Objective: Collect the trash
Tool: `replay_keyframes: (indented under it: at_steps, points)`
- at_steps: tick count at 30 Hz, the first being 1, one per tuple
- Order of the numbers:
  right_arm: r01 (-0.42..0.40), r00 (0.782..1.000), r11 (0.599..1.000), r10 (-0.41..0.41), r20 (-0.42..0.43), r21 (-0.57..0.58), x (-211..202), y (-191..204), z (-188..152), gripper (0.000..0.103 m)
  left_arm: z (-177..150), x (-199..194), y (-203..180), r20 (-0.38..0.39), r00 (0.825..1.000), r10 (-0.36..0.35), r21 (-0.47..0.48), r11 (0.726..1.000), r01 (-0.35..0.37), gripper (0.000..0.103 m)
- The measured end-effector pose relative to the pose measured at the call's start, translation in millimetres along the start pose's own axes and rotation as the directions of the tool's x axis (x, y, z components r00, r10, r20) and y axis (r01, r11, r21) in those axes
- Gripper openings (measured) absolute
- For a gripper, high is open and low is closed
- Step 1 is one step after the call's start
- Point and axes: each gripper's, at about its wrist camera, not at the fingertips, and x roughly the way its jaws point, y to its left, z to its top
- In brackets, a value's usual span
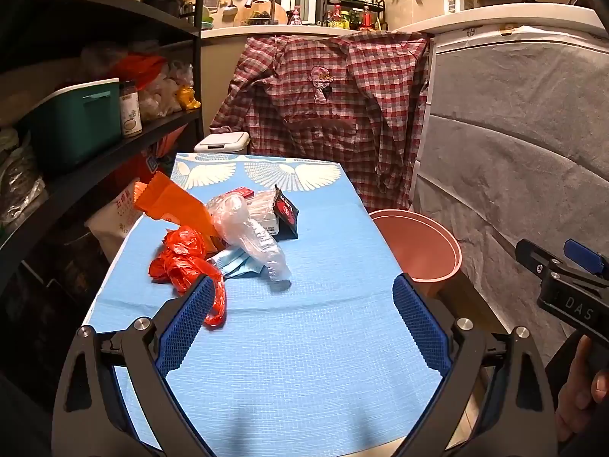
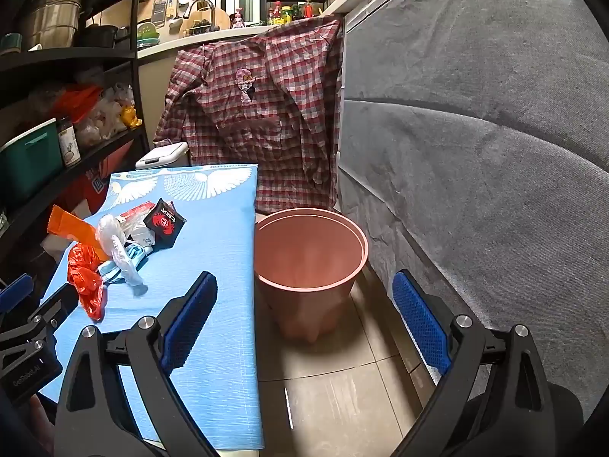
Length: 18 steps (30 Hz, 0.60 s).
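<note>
A pile of trash lies on the blue tablecloth point(image 1: 304, 342): a crumpled red plastic bag point(image 1: 182, 259), an orange wrapper point(image 1: 171, 205), a clear plastic bag point(image 1: 247, 232), a black packet point(image 1: 285, 211) and a light blue mask point(image 1: 236, 262). A pink bin point(image 1: 422, 247) stands on the floor right of the table. My left gripper point(image 1: 304, 285) is open and empty, just short of the pile. My right gripper point(image 2: 304, 278) is open and empty, in front of the pink bin point(image 2: 308, 251). The pile also shows in the right wrist view point(image 2: 114, 243).
A black shelf rack point(image 1: 95, 133) full of containers stands left of the table. A plaid shirt point(image 1: 335, 114) hangs behind it. A grey covered unit point(image 2: 475, 152) stands on the right. A white lidded bin point(image 1: 222, 143) sits beyond the table. Tiled floor point(image 2: 335, 388) lies around the pink bin.
</note>
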Motion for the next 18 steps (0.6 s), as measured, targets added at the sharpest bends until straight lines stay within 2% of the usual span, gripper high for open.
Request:
replay_keyframes:
  at_steps: [18]
  points:
    - [0.000,1.000,1.000,0.000,0.002,0.001,-0.4,-1.8,0.3,0.092,0.4,-0.5,0.4,0.002,1.000,0.002,0.006,1.000,-0.002,0.092]
